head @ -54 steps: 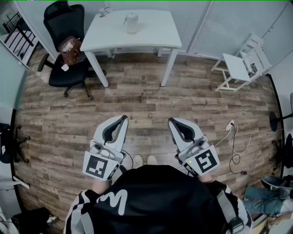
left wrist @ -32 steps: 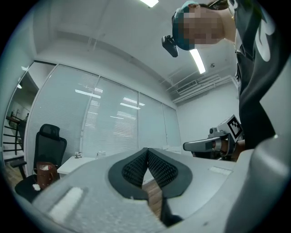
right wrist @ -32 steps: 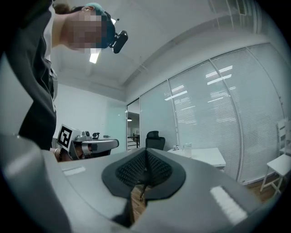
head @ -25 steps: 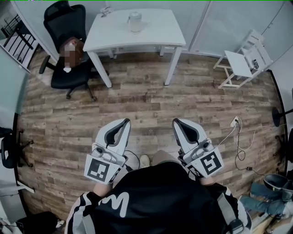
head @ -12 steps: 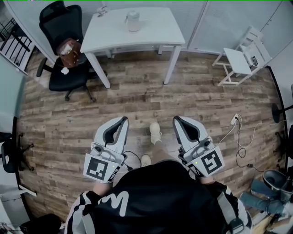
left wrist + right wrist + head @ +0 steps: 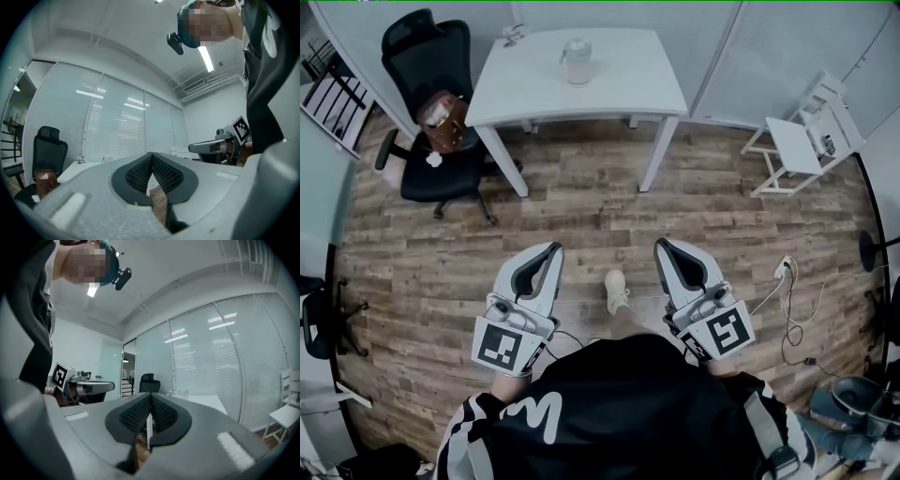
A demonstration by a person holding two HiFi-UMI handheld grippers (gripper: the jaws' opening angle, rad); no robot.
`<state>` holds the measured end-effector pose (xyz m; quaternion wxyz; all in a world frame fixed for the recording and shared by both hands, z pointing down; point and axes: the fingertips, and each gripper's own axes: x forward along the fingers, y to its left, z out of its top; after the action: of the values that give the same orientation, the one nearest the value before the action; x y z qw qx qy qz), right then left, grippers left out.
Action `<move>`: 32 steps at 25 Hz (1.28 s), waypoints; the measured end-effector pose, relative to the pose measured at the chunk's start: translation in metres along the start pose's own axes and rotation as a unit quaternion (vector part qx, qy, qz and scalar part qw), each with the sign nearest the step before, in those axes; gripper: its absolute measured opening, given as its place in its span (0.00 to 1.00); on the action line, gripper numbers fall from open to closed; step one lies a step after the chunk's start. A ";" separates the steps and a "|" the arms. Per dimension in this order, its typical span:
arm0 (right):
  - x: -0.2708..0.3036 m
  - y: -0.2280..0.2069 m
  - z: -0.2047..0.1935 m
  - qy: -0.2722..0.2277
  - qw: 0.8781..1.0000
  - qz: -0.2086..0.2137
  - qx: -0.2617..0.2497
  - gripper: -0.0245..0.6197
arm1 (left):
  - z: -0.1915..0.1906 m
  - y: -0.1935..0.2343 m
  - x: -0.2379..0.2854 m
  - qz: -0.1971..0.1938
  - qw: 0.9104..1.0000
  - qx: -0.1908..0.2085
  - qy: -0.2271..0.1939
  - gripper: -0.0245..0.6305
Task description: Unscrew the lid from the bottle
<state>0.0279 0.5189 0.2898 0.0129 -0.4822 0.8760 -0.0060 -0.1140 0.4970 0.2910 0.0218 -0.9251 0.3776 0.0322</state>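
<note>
A clear bottle with a pale lid (image 6: 576, 61) stands upright on the white table (image 6: 619, 84) at the far side of the room. In the left gripper view the bottle (image 6: 108, 159) is a small shape on that table, and in the right gripper view the bottle (image 6: 183, 392) looks just as small. My left gripper (image 6: 551, 250) and right gripper (image 6: 662, 247) are both shut and empty, held level over the wooden floor, well short of the table. Each gripper shows its jaws pressed together, the left gripper (image 6: 151, 156) and the right gripper (image 6: 150, 396).
A black office chair (image 6: 427, 103) with a brown bag on its seat stands left of the table. A white folding chair (image 6: 795, 141) is at the right. A power strip and cables (image 6: 783, 281) lie on the floor at the right. One shoe (image 6: 617, 291) steps forward between the grippers.
The table and bottle sit slightly lower and larger in the head view than before. A foot has stepped forward between the grippers. Both grippers stay shut in the same pose.
</note>
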 end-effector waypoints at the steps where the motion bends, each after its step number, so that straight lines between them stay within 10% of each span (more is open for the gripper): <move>1: 0.007 -0.007 0.001 0.000 1.000 0.002 -0.002 0.03 | 0.000 0.004 0.008 0.000 1.000 0.001 0.000 0.04; 32: 0.186 -0.202 0.015 -0.005 0.998 0.058 -0.003 0.04 | -0.004 0.131 0.219 0.049 0.999 0.013 -0.013 0.04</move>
<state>0.0994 0.2543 0.2763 0.0156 -0.4309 0.9023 0.0000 -0.0490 0.2505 0.2762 0.0372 -0.9048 0.4222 0.0401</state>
